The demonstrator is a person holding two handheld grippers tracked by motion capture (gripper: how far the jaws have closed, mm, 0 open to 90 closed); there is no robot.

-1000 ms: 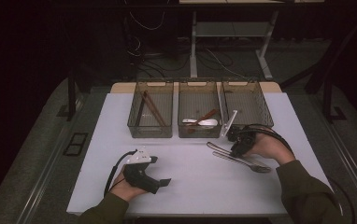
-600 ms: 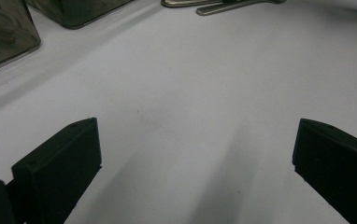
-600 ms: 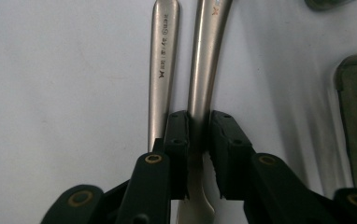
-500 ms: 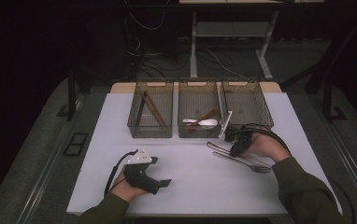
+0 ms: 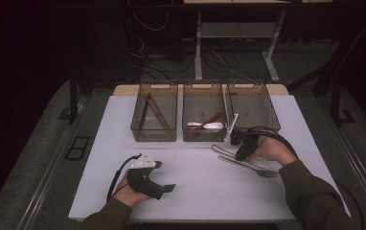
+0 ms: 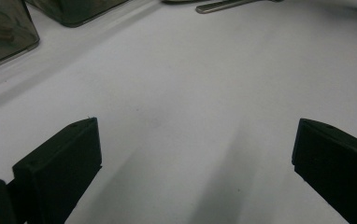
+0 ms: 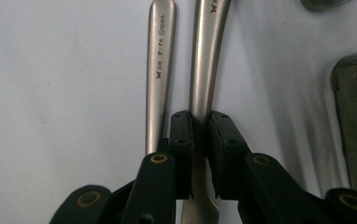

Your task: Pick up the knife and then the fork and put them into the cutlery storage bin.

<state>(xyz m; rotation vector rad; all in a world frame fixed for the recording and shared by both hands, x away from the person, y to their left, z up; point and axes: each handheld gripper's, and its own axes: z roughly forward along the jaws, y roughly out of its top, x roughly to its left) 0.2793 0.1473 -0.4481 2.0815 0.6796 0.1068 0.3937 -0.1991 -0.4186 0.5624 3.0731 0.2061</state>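
I'm watching the long silver metal utensil handle (image 7: 208,56) sitting squeezed between the two black pads of my right tongs (image 7: 200,140), which have just been closing in on it and are now clamping its narrow neck. It is lying flat on the white desk (image 5: 200,177), just in front of the right-hand bin. A second silver metal handle with stamped lettering (image 7: 160,70) is lying just beside it, outside the pads and nearly parallel. From the high view, the right tongs (image 5: 241,143) are bearing down on the pair, with a silver fork (image 5: 248,166) stretching toward the desk's right side.

Behind them, three smoky transparent plastic bins are standing in a row: the left bin (image 5: 154,136) is holding brown sticks, the middle bin (image 5: 204,136) is holding a white spoon (image 5: 211,126), and the right bin (image 5: 253,122) is looking bare. Nearer me, my left tongs (image 5: 164,189) are resting on the desk, well apart from the cutlery, and their jaws are standing wide apart over bare white surface.
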